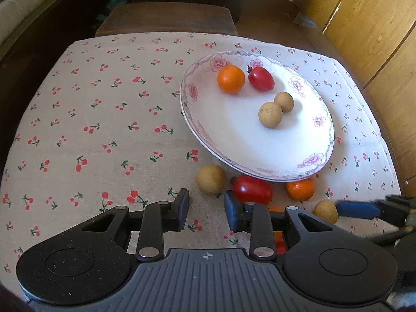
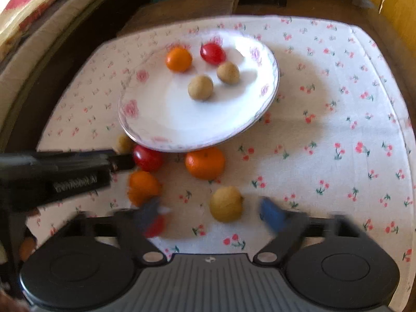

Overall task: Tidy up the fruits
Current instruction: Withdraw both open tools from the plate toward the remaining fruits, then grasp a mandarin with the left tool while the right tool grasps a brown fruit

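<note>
Right wrist: plate (image 2: 145, 119) rim overhangs tomato (image 2: 148, 158), cloth (image 2: 338, 104) bare rightward.

Left gripper (image 1: 206, 212) over the cherry-print cloth (image 1: 104, 119), nothing between its parted fingers.

Ahead and to its right sits a flowered plate (image 1: 291, 153) holding an orange (image 1: 231, 79), a red tomato (image 1: 261, 78) and two tan fruits (image 1: 270, 115). Just past the fingertips, on the cloth below the plate rim, lie a tan fruit (image 1: 211, 179), a second tomato (image 1: 252, 189) and another orange (image 1: 300, 189). Far right, a blue-tipped finger (image 1: 357, 209) touches one more tan fruit (image 1: 325, 211).
</note>
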Motion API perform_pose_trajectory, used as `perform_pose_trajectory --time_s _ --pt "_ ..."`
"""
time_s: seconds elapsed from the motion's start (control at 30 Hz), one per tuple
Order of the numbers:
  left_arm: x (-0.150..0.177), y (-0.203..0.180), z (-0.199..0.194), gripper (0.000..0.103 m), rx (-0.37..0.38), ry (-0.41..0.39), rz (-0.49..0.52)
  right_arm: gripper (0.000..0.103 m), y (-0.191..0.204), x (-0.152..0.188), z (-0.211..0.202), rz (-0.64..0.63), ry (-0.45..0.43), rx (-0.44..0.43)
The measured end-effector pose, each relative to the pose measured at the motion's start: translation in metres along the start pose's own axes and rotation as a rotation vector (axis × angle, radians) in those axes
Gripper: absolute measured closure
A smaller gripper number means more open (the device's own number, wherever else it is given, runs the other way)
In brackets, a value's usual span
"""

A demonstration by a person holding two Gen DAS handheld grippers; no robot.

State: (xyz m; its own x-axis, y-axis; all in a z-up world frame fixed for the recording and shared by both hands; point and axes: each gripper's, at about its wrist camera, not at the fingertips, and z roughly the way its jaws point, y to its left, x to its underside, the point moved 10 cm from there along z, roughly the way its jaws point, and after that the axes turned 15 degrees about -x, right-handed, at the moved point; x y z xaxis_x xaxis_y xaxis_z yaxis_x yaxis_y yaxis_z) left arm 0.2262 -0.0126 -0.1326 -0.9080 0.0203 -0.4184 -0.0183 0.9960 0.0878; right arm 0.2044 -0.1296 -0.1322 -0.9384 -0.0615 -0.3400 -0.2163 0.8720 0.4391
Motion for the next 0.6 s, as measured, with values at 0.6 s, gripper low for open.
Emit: perform_pose_trajectory --time_s 0.6 --pt "-0.0081 0.0101 -0.0055 0.061 0.042 -0.023 -0.049 0.0 -0.001 0.0086 0.0098 -0.123 0.034 0.154"
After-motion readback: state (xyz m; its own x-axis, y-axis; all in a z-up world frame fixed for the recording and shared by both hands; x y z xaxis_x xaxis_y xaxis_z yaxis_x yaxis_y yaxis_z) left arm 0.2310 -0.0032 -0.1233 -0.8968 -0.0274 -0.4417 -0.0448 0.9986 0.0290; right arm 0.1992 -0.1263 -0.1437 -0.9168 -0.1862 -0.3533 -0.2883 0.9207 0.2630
